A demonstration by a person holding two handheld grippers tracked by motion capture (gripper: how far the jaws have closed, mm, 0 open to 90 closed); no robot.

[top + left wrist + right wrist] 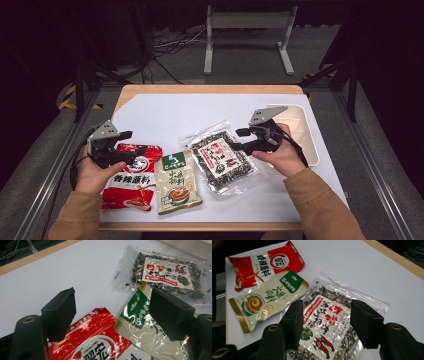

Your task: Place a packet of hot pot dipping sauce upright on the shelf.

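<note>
Three snack packets lie flat in a row on the white surface: a red packet at the left, a beige-and-green packet in the middle with its top corner just over the clear one's edge, and a clear seaweed packet at the right. A white tray sits beside the clear packet, partly behind the right hand.

The clear packet's long axis runs diagonally, its sealed end toward the far left.

The right tongs hover open above its far edge, gripping nothing. The left tongs stand open over the red packet's top, whose lower end is cut off in the left gripper view.
</note>
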